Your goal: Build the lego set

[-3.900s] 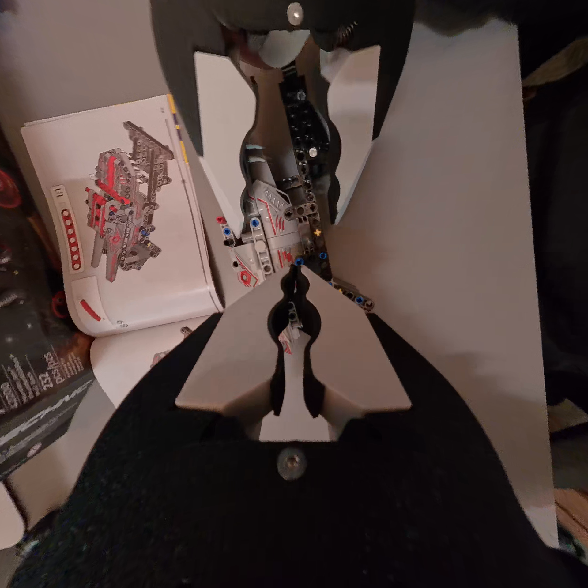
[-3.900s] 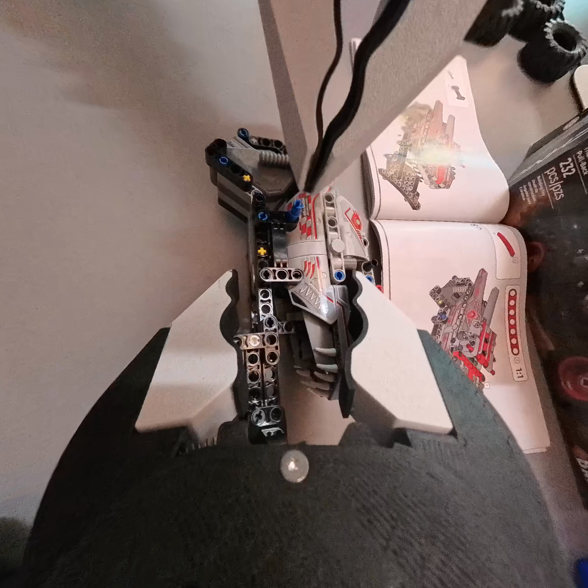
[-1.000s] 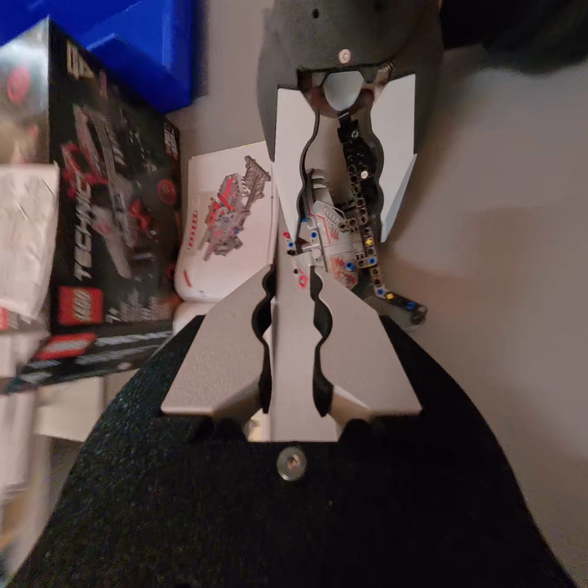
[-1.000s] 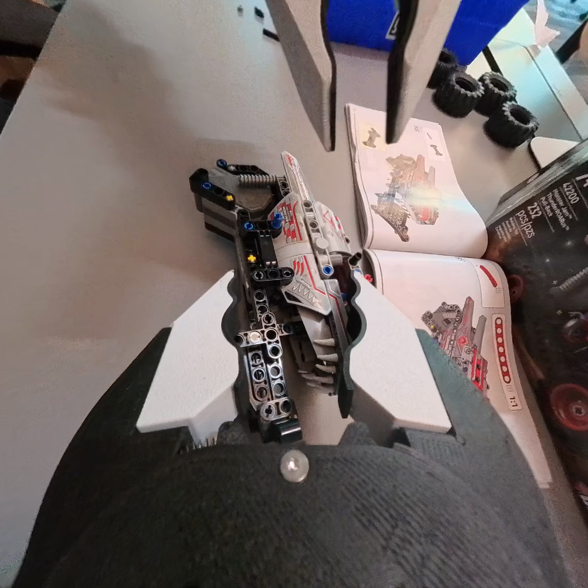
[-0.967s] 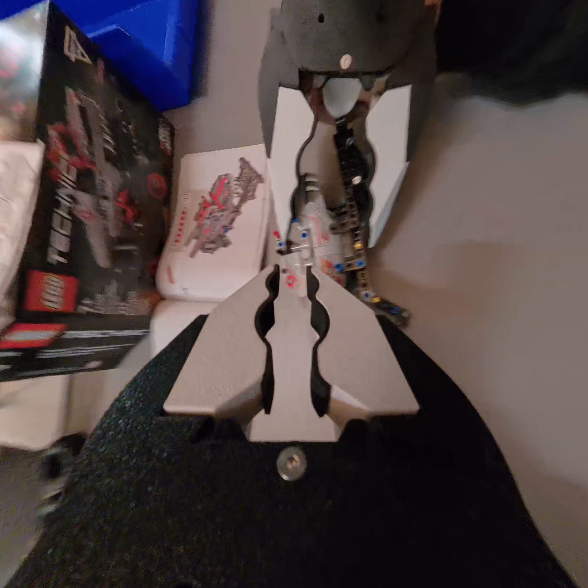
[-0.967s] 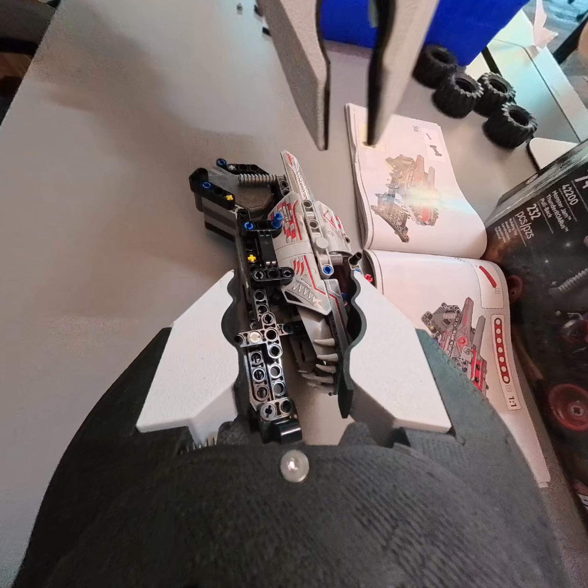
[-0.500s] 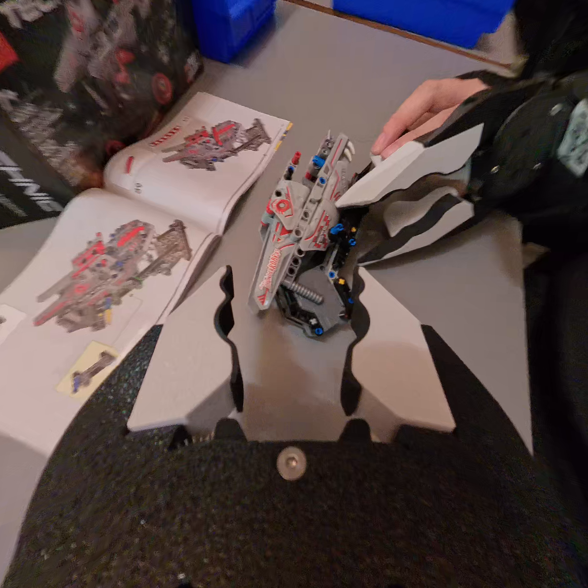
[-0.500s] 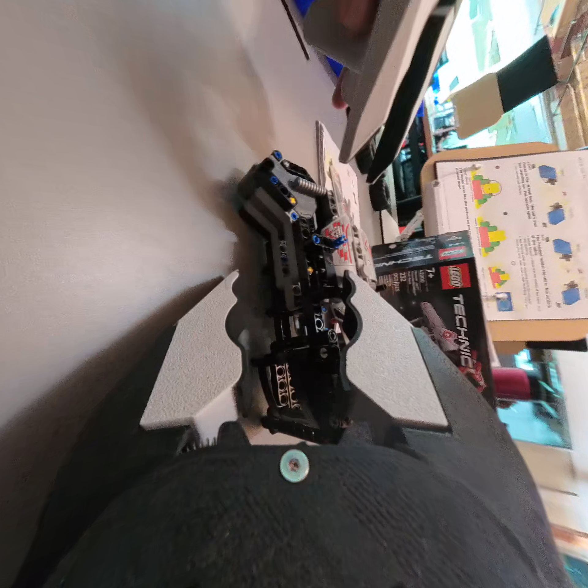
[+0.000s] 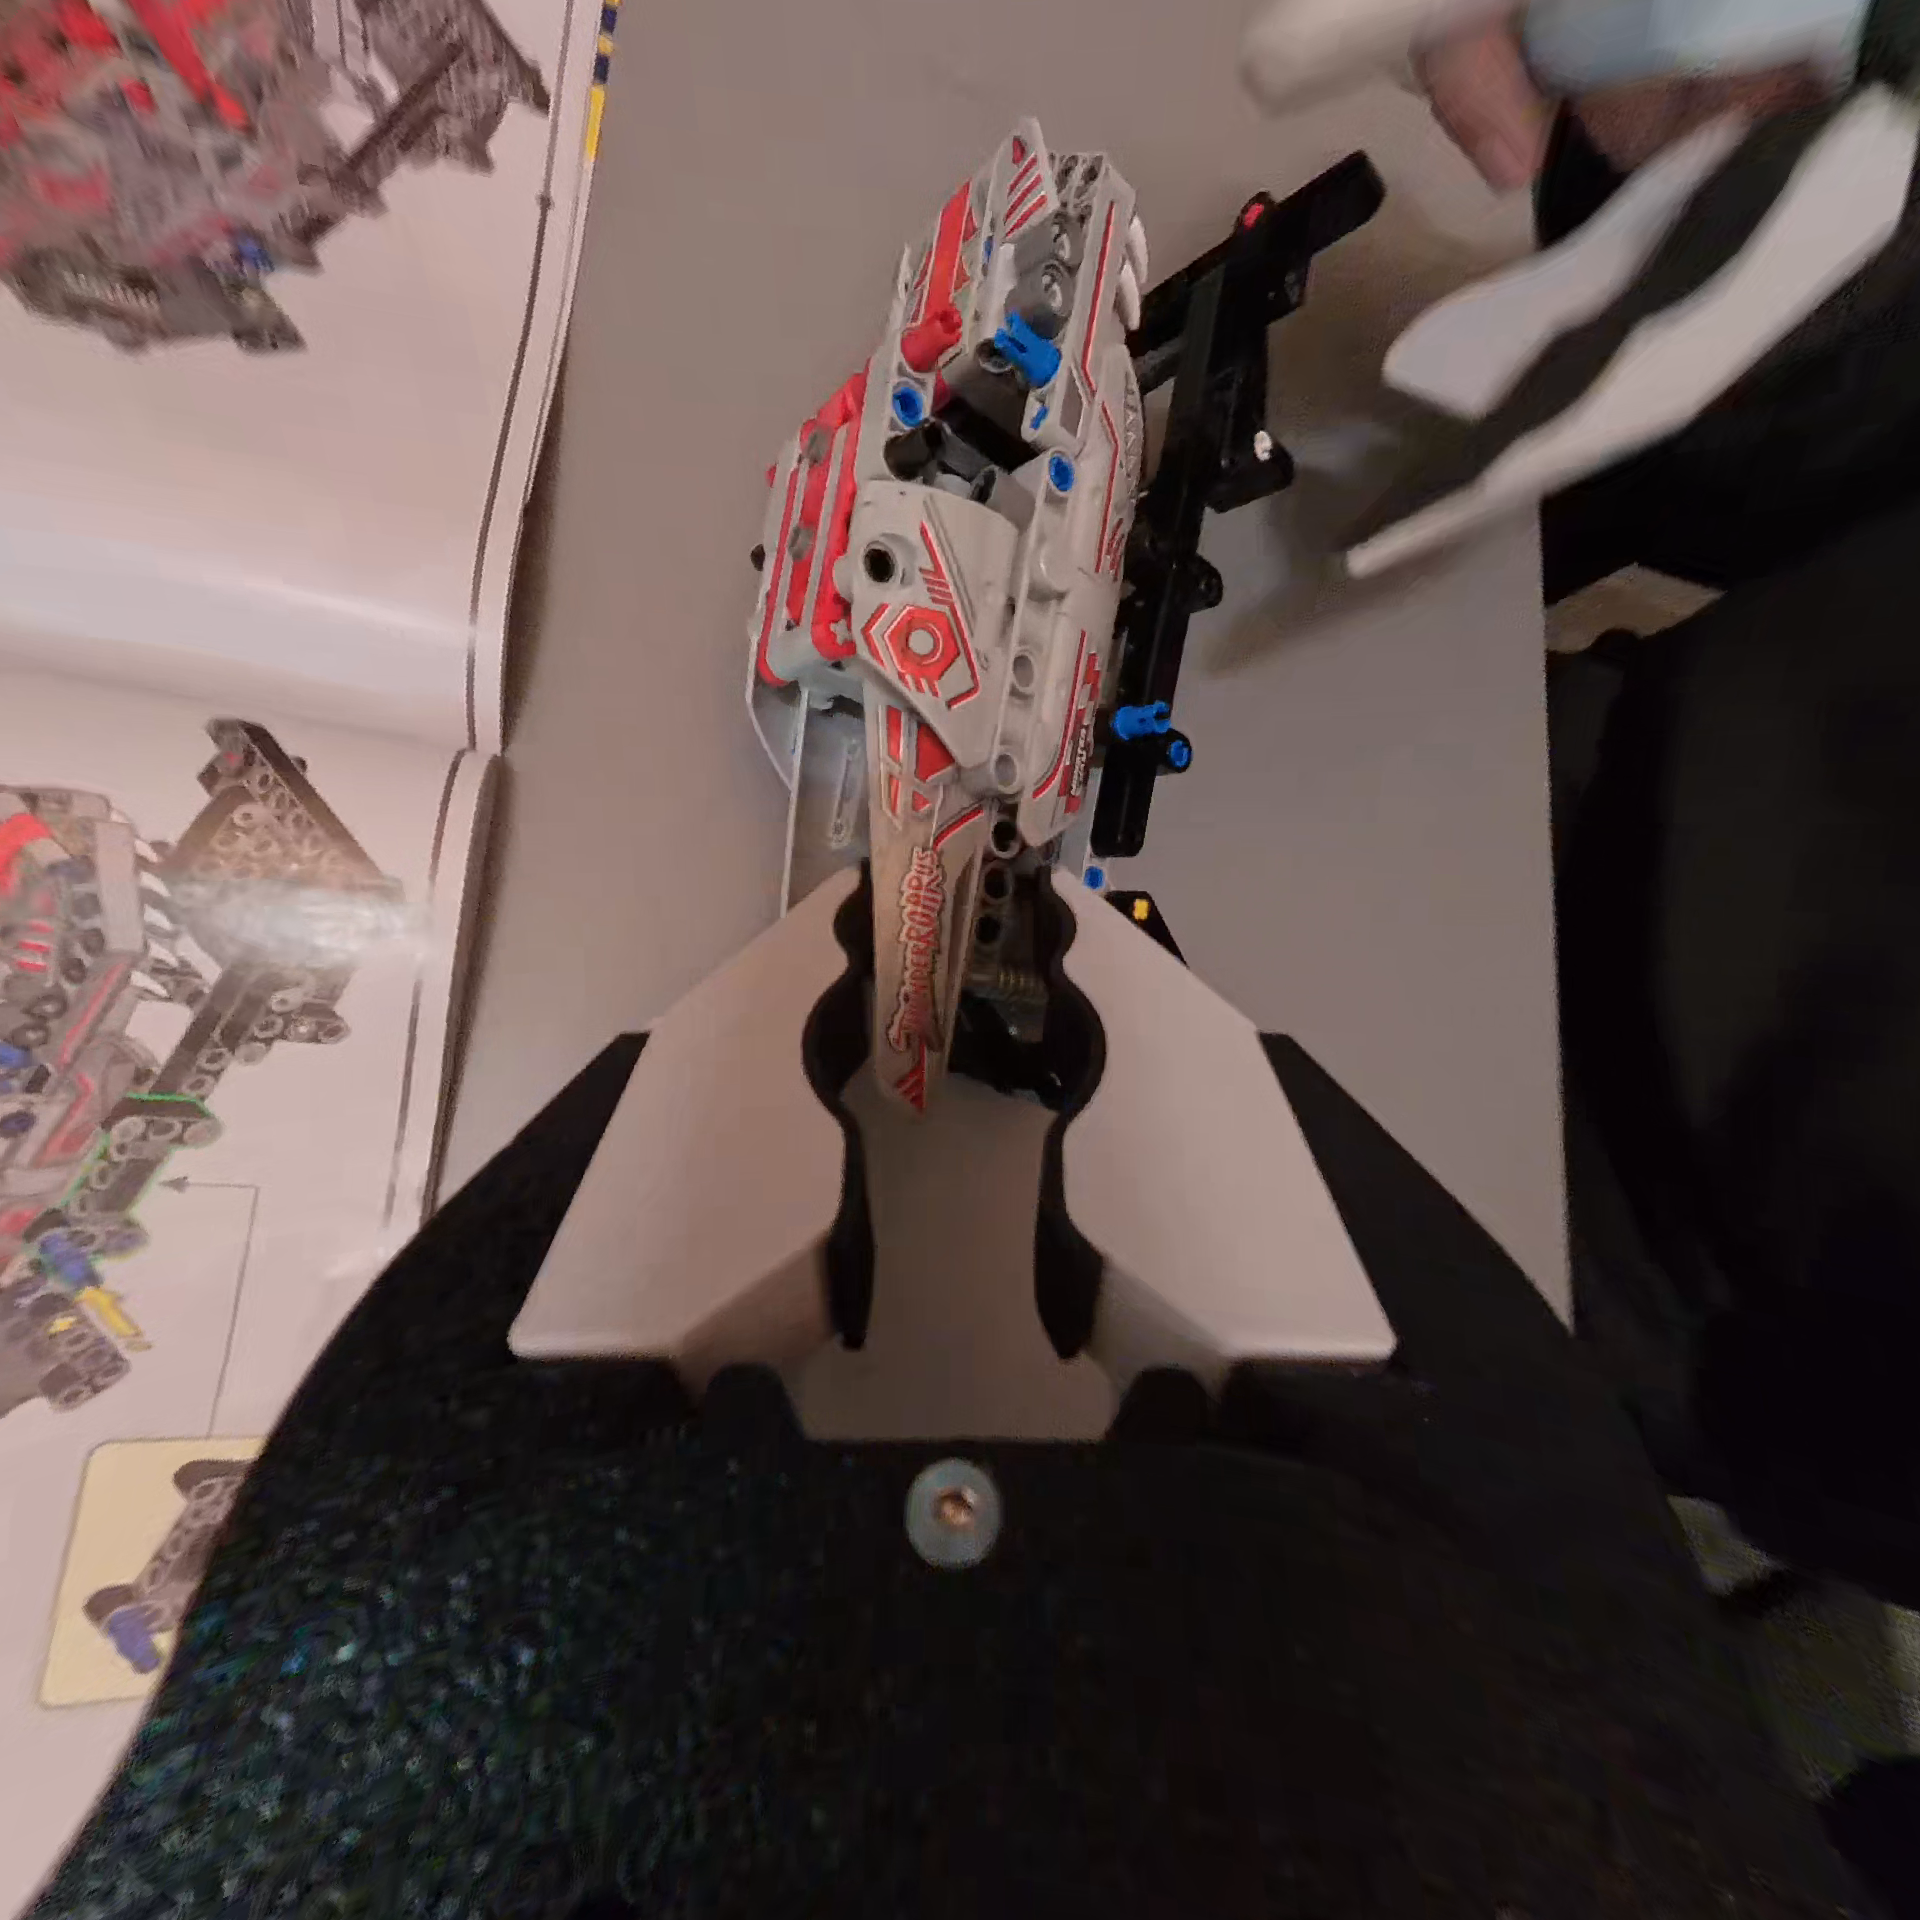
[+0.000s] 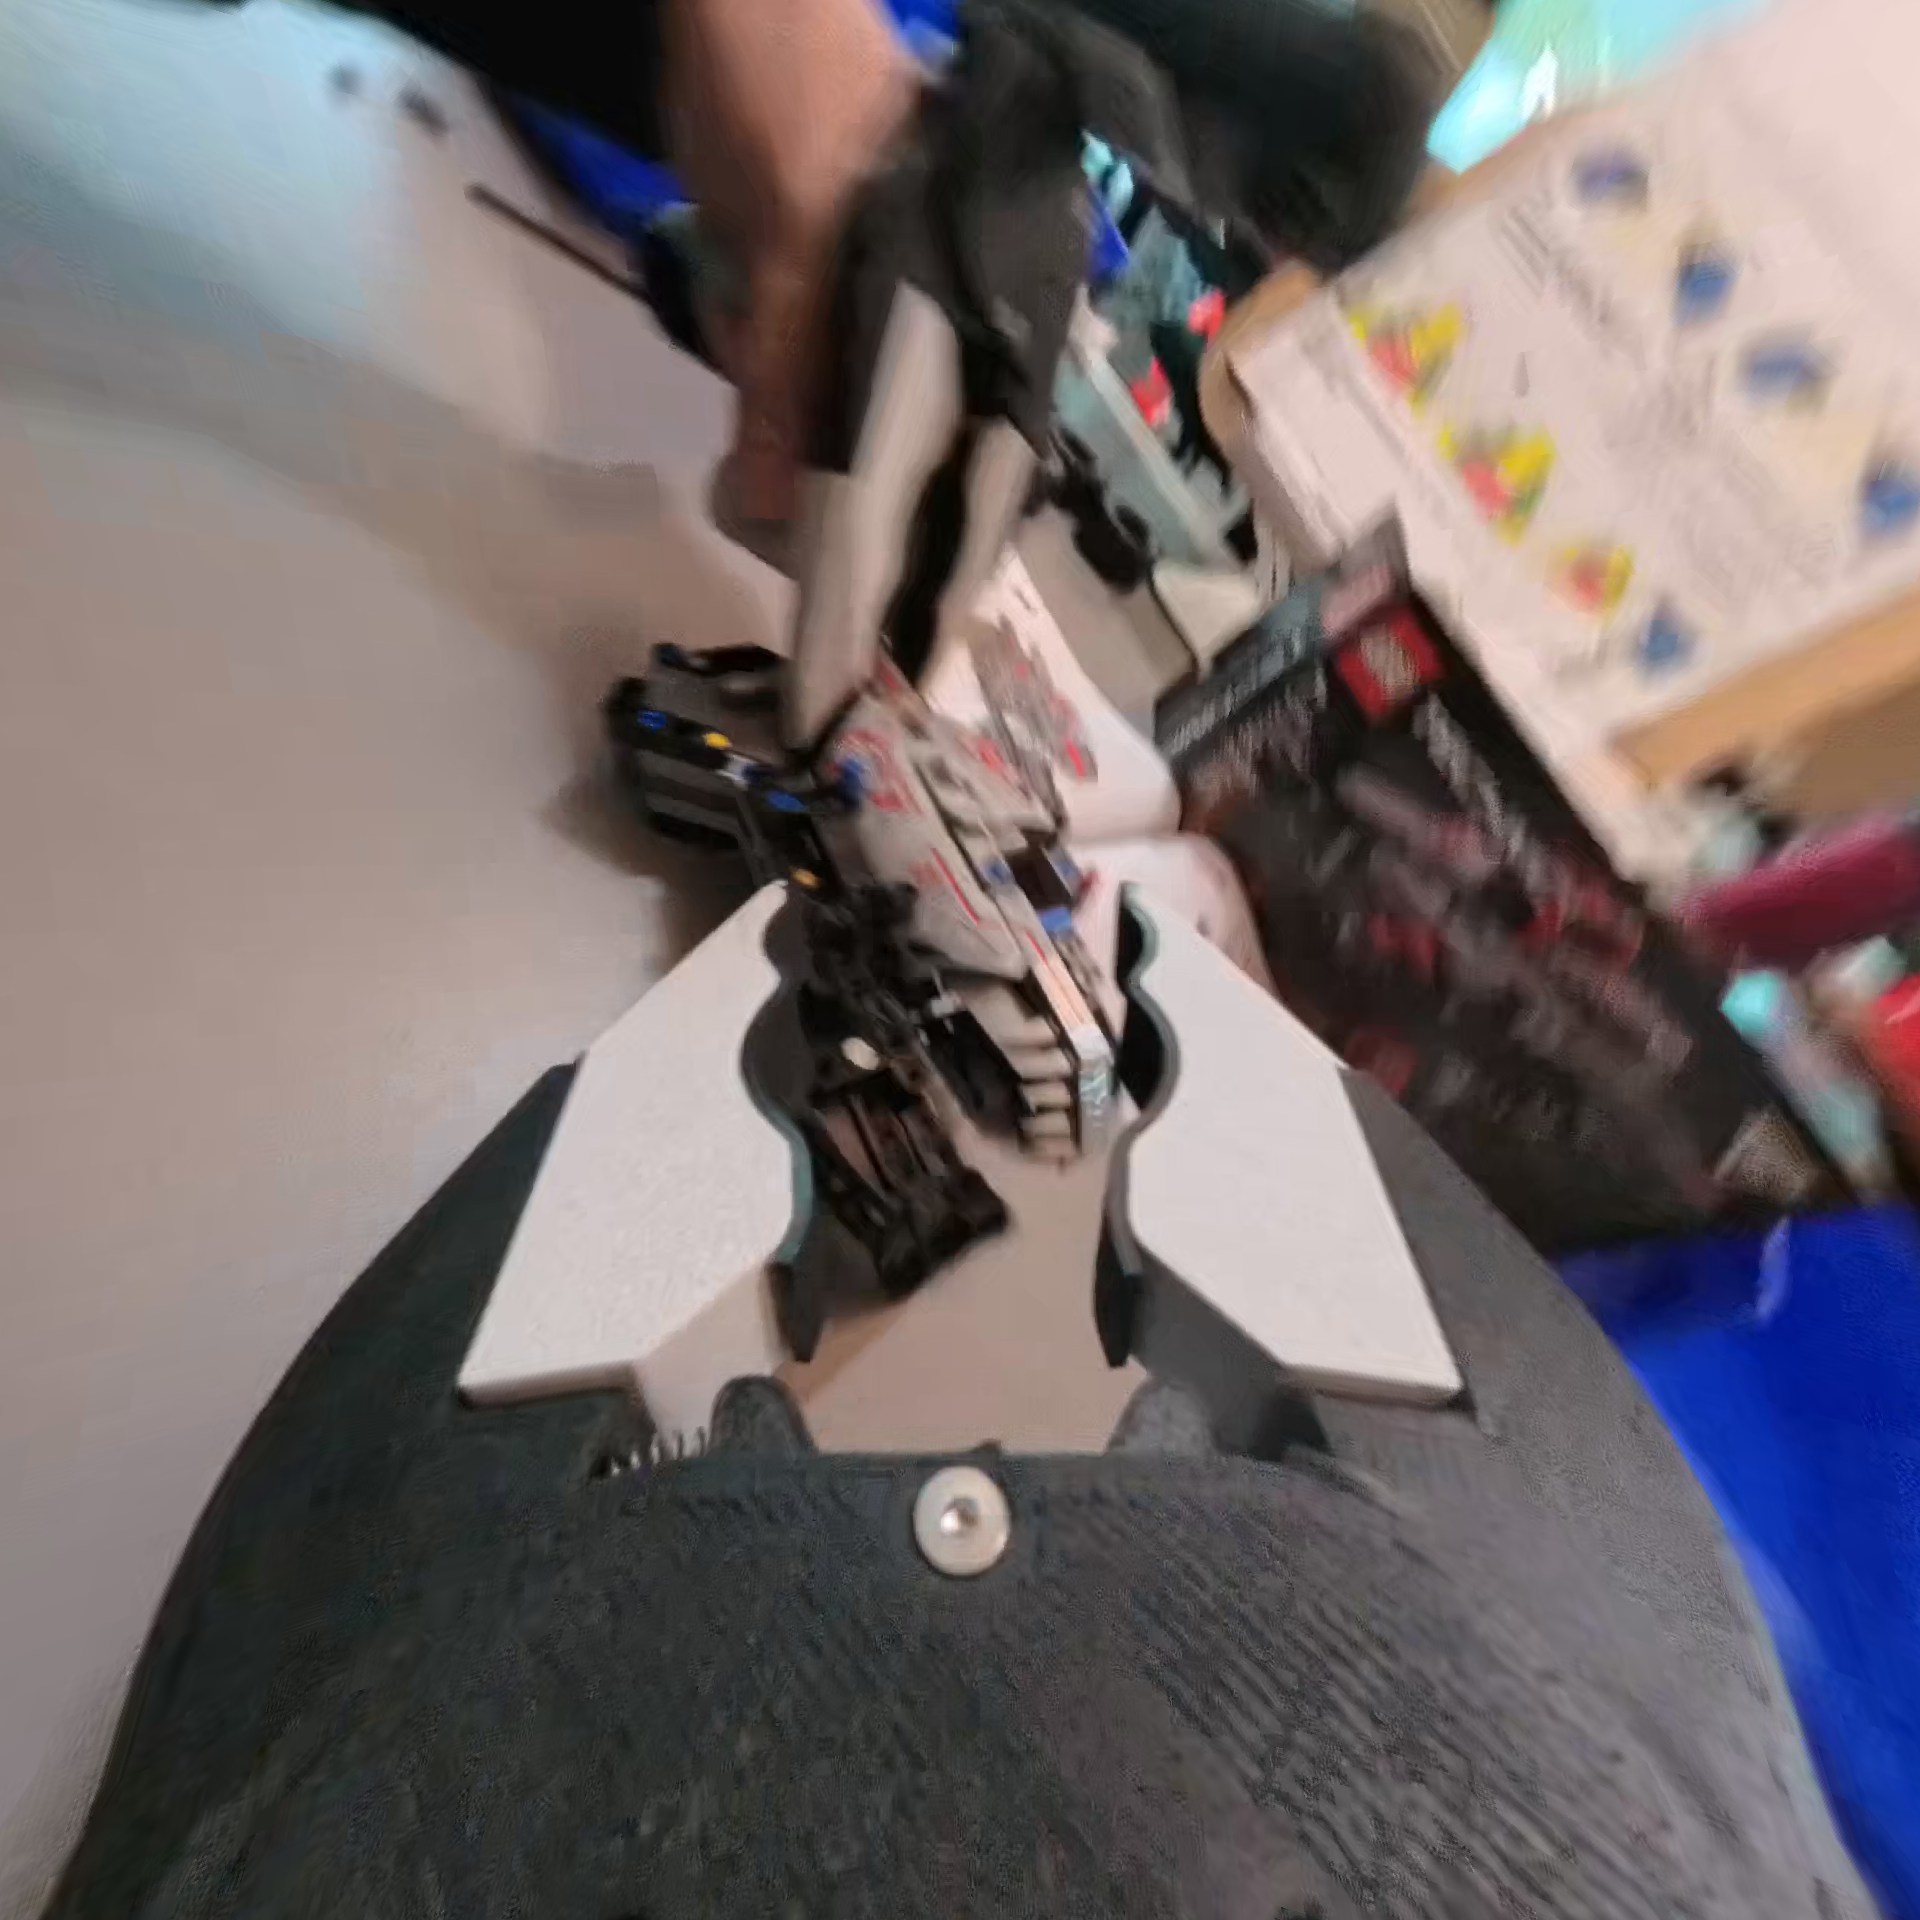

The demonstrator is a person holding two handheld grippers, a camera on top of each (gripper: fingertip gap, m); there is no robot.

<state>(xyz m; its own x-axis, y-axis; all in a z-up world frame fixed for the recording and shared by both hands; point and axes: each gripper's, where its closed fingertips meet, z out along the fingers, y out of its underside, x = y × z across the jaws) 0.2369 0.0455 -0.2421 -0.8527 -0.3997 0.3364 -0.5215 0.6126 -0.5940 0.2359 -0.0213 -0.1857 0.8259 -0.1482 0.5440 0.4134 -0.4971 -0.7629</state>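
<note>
The grey, red and black lego model (image 9: 966, 582) lies on the grey table (image 9: 1351, 935). My left gripper (image 9: 958, 894) is shut on its pointed grey tail end. In the blurred right wrist view, the left gripper's fingers (image 10: 862, 540) come down onto the model's far end (image 10: 935, 862). My right gripper (image 10: 951, 909) is open. The model's black frame end lies loosely in the gap, with space on the right side. In the left wrist view, the right gripper's fingers (image 9: 1538, 312) are apart and off the model, to its right.
The open instruction booklet (image 9: 260, 520) lies left of the model. The dark set box (image 10: 1455, 883) stands behind the booklet. A blue bin (image 10: 1766, 1455) is near the right gripper. The table edge (image 9: 1548, 831) runs close on the model's right. A person's hand (image 9: 1486, 114) is at top right.
My left gripper has moved in and closed on the model's tail end. My right gripper has let go of the model and pulled back from it.
</note>
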